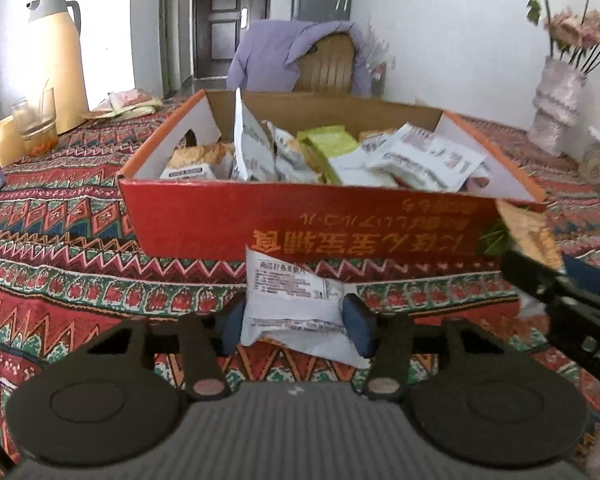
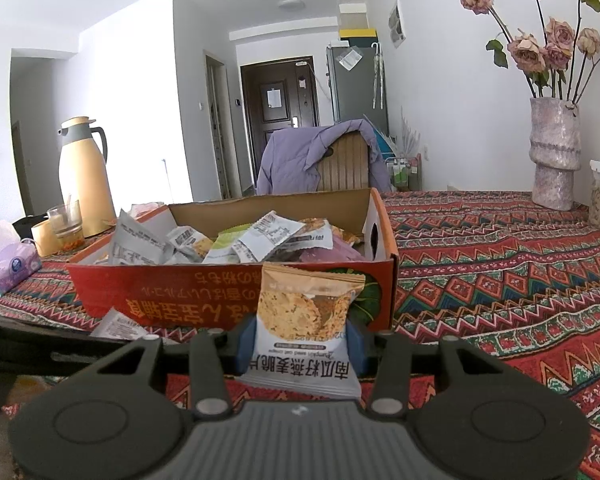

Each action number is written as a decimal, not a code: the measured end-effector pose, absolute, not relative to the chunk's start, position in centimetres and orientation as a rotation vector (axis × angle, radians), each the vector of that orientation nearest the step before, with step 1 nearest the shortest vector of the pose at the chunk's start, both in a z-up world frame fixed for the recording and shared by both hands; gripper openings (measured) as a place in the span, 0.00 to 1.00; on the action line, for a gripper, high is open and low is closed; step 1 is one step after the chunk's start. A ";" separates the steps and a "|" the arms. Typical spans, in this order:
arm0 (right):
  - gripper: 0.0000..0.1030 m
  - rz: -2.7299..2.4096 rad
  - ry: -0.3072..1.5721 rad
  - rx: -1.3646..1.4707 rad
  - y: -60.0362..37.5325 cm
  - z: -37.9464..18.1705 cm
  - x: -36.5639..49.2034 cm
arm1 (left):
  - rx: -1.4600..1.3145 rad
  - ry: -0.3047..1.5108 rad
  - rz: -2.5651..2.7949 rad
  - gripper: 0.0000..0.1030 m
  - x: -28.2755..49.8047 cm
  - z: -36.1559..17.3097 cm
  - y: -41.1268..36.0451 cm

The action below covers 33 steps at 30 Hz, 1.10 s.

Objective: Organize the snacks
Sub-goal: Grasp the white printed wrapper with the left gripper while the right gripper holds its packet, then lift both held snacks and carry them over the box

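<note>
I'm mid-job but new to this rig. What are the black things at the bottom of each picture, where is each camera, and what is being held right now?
There is no robot: a person carries a two-finger tool in each hand, with a camera on each looking along its fingers. The black shapes are the tool bodies. In the left view, the left tool has a white snack packet between its blue pads. In the right view, the right tool grips an oat crisp packet. Ahead on the patterned tablecloth sits a red cardboard box full of snack packets. A thermos and a vase of flowers stand further back.
</note>
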State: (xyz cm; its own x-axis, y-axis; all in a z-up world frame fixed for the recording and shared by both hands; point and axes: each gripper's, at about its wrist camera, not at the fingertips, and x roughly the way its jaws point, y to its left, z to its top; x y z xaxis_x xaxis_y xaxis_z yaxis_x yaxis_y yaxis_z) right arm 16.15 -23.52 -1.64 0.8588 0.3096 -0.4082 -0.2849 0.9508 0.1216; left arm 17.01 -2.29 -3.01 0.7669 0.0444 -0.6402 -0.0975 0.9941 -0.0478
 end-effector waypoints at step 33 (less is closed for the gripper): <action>0.44 0.313 0.427 0.044 -23.5 -1.4 15.9 | -0.031 0.714 0.080 0.69 16.7 -4.7 -4.3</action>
State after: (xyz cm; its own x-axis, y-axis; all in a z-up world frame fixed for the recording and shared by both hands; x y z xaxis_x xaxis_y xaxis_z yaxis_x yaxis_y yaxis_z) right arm 15.86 -23.49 -1.44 0.8628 0.3080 -0.4009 -0.2898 0.9511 0.1070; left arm 16.72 -4.30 -4.69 0.7528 0.0628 -0.6552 -0.0839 0.9965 -0.0009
